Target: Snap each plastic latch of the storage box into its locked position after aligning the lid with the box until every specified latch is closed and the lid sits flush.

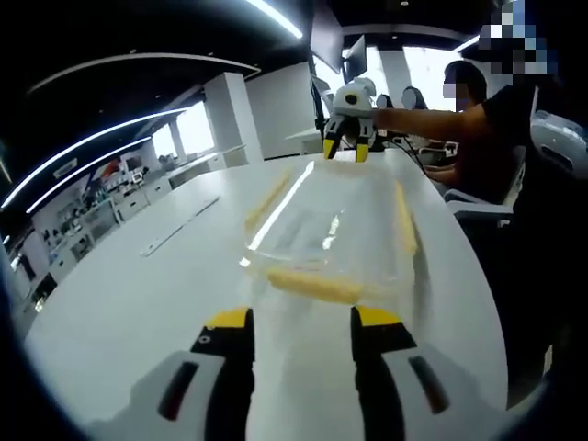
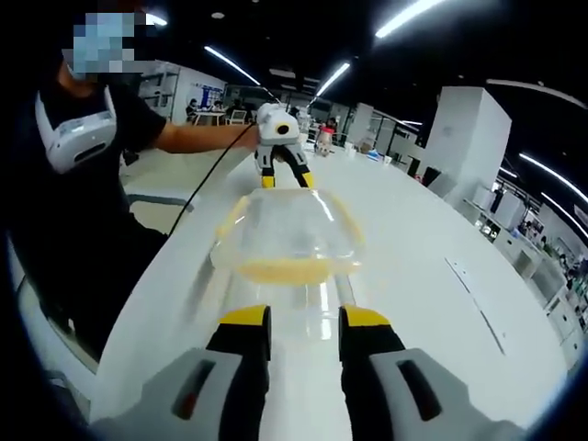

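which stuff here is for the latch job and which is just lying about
For the job:
- box, clear, with lid on
- yellow latches
- left gripper
- right gripper

Just there:
- white table
- flat strip on the table
- black cable
- seated person

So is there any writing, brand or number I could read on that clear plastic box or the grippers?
None can be read.
Clear plastic storage box with yellow latches: no label shows.
Yellow-tipped left gripper and right gripper: no markings show.
Far wall displays: coloured patches, too small and blurred to read.
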